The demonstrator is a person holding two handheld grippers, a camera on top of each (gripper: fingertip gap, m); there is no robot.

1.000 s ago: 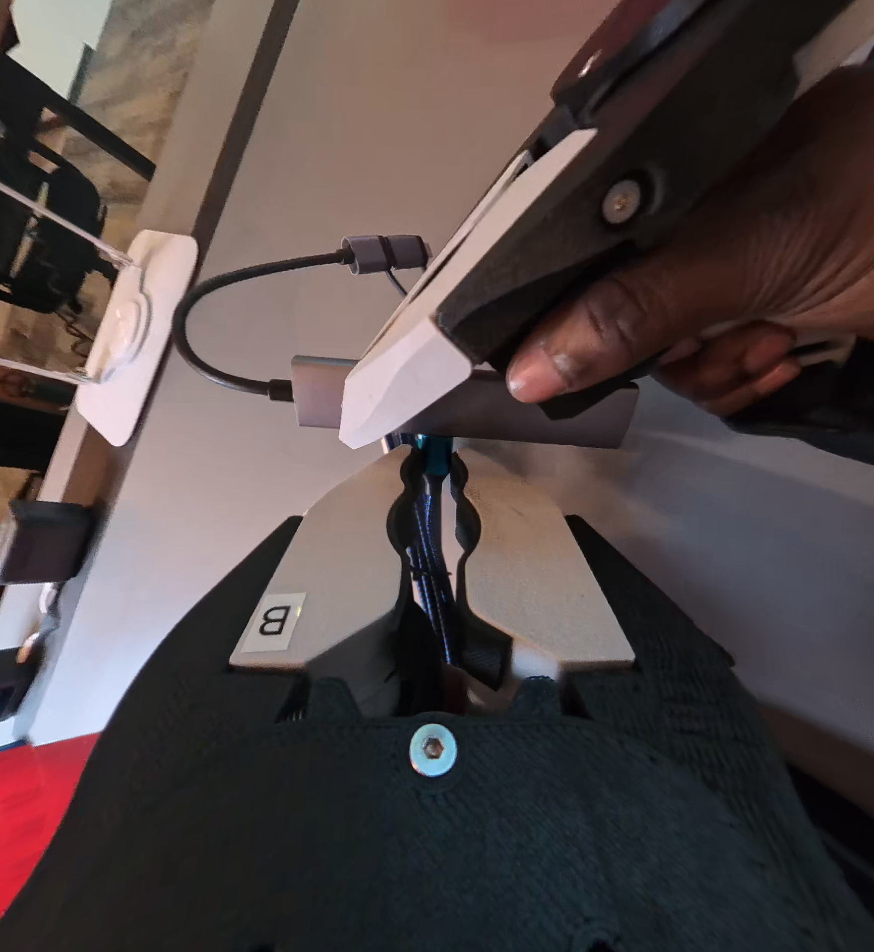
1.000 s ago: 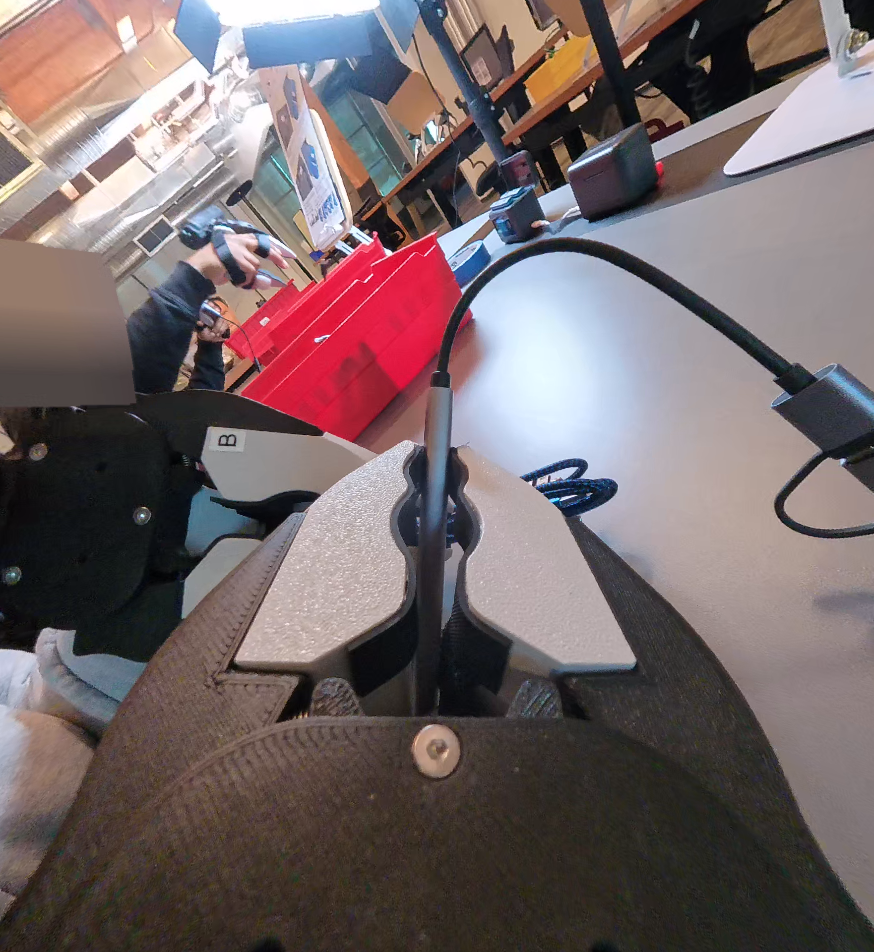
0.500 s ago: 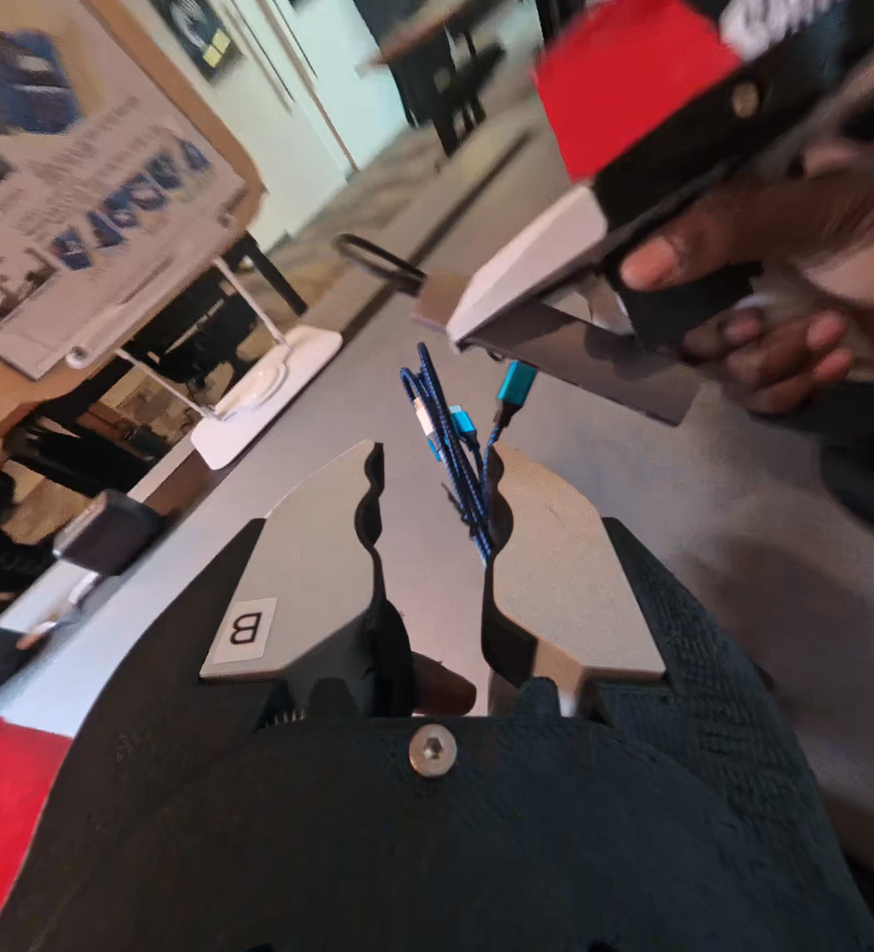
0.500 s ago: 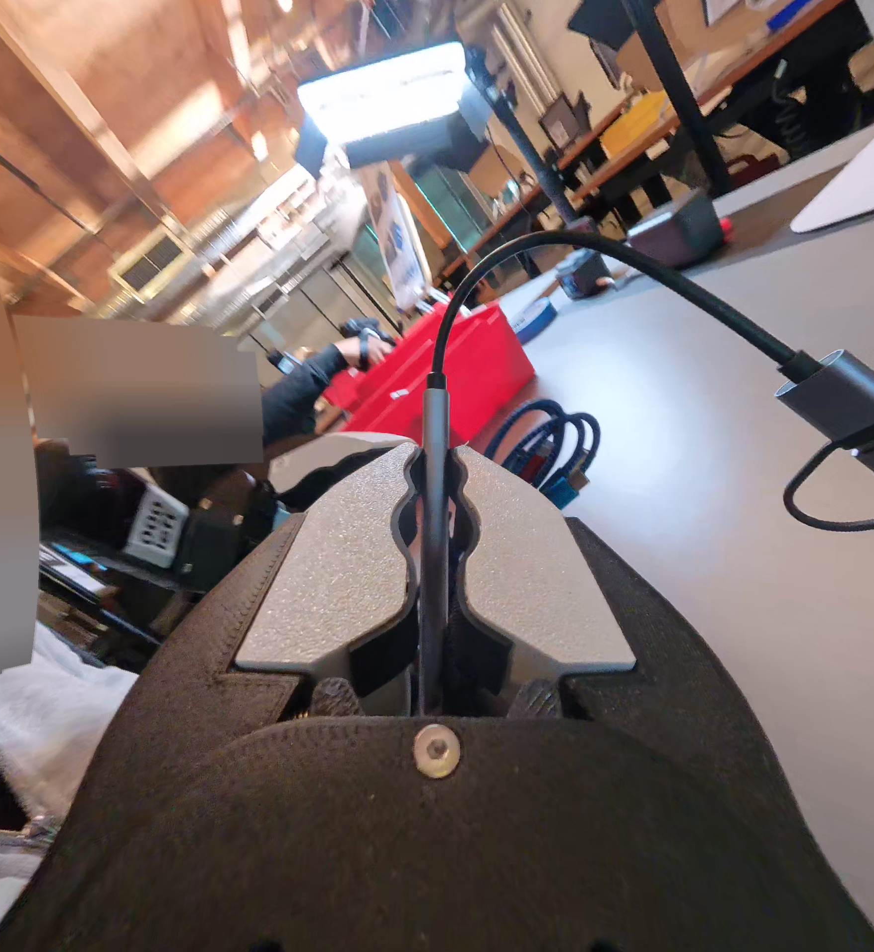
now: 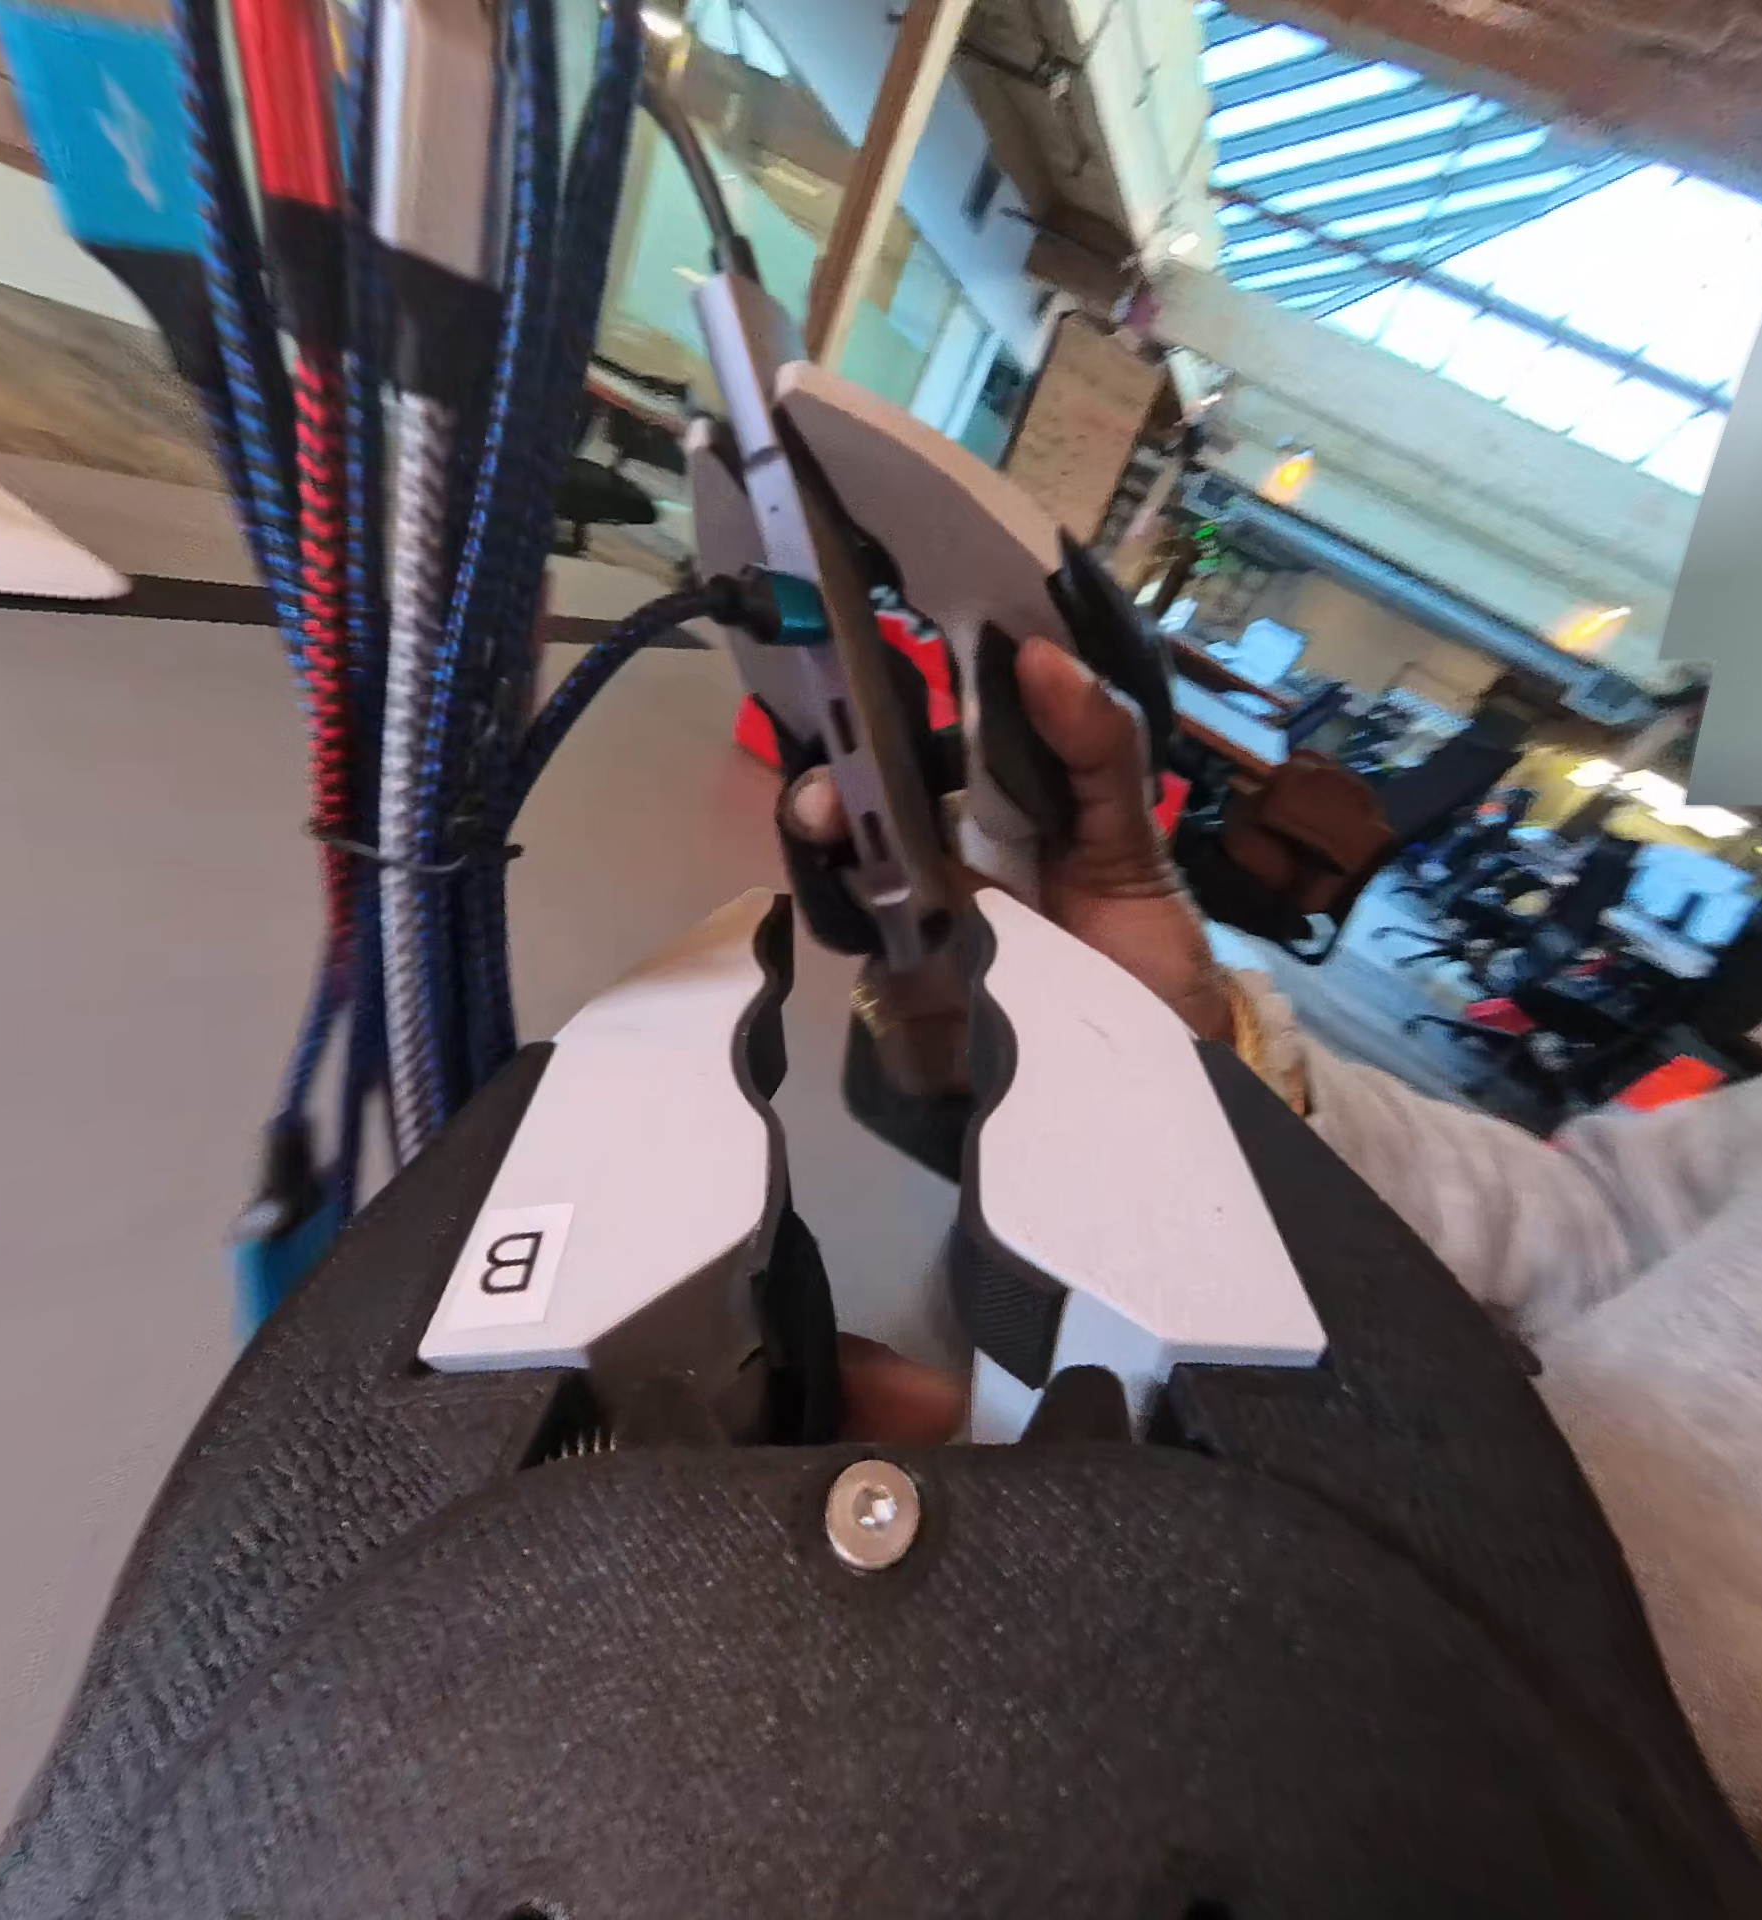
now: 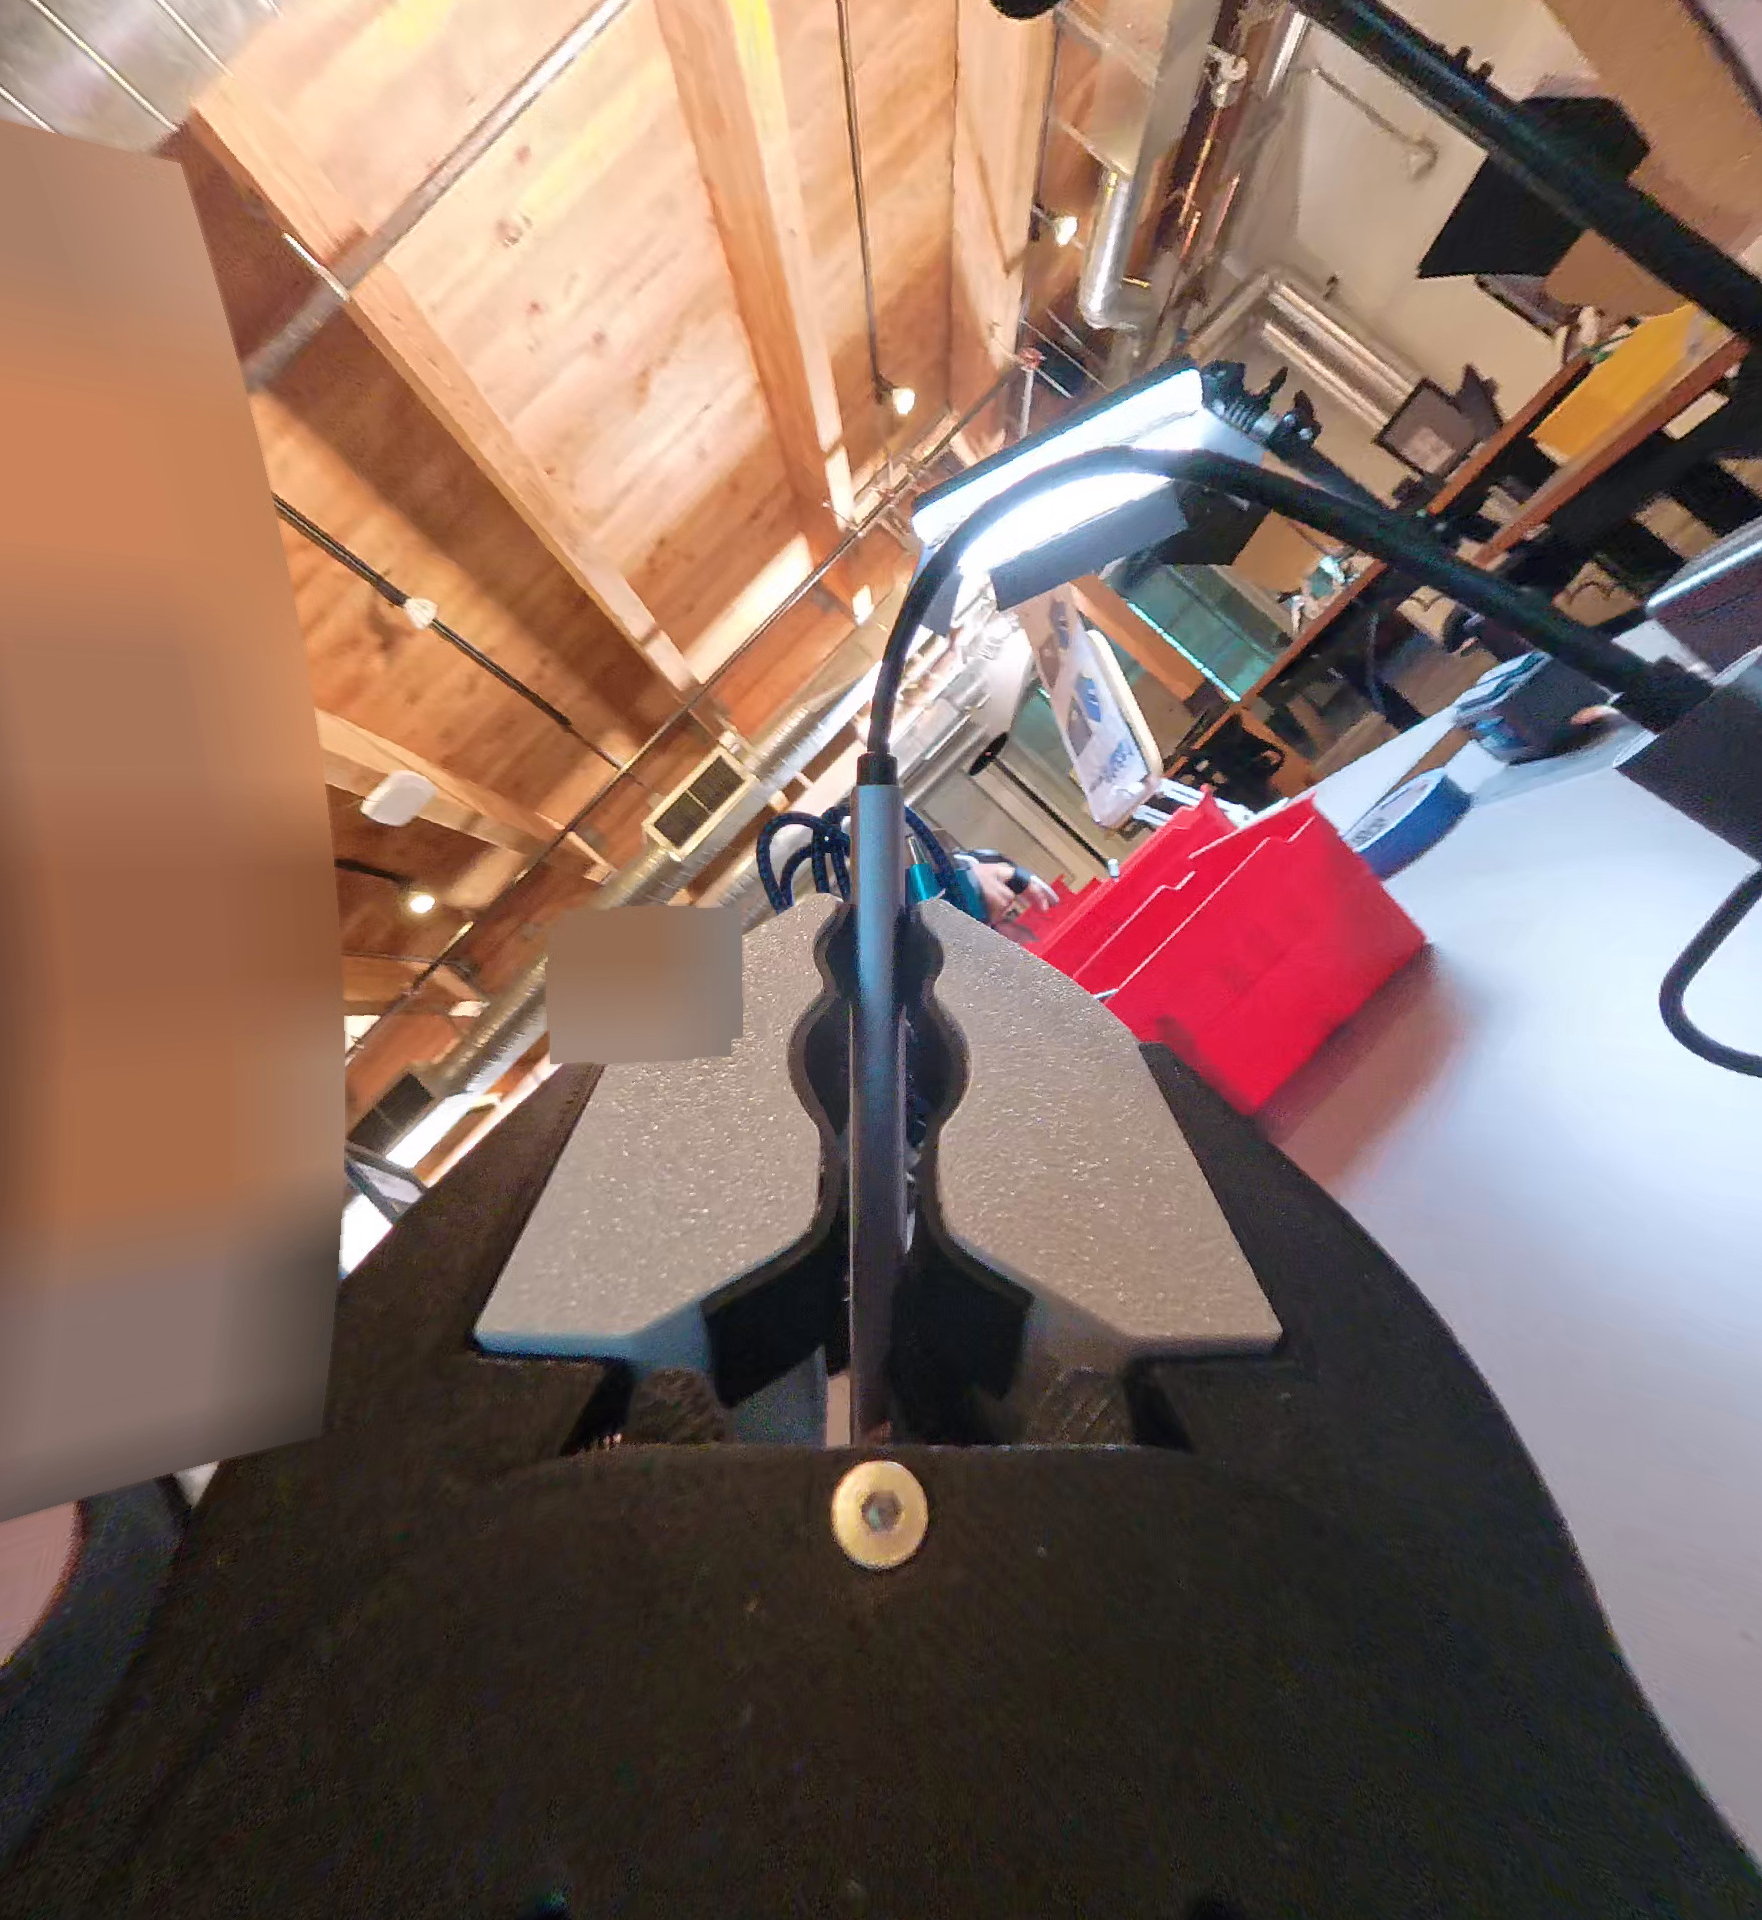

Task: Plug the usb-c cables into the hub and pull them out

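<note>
The right gripper pinches the hub, long axis upright. One teal plug sits seated, just beyond the left gripper, jaws spread and empty.

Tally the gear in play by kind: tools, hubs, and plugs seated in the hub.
Tools: 2, the left tool open, the right tool shut on the hub
Hub: 1, the grey hub
Plugs seated in the hub: 1, the teal plug
Total: 4
</note>
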